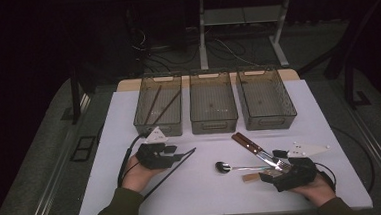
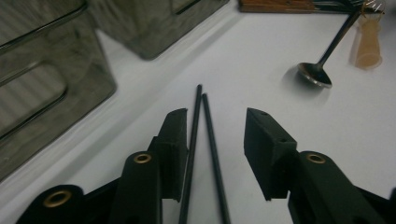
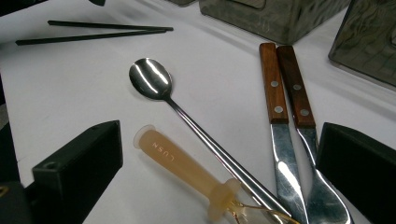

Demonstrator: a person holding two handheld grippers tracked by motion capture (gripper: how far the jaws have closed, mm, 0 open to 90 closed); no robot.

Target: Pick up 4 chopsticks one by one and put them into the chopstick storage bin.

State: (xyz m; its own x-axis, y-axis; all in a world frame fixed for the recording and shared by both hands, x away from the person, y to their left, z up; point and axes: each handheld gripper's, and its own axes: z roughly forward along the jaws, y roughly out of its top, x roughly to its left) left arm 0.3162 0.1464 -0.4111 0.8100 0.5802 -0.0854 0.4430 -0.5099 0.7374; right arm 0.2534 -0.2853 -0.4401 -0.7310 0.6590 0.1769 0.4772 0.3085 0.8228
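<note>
Black jaws of the left tool (image 2: 212,140) stand spread around two thin black chopsticks (image 2: 205,140) lying on the white worktop (image 1: 208,191), with neither pad pressing them. At 3 o'clock the right tool (image 3: 219,177), jaws also spread, straddles a long steel spoon (image 3: 196,121), a translucent amber silicone handle (image 3: 182,168) and two wooden-handled utensils (image 3: 285,88). Three grey plastic bins (image 1: 213,106) stand at 12 o'clock.

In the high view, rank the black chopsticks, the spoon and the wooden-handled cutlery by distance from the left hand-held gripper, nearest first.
1. Black chopsticks: at the left hand-held gripper, between its open jaws.
2. Spoon: mid-table, to its right.
3. Wooden-handled cutlery: farther right, by the other hand.
</note>
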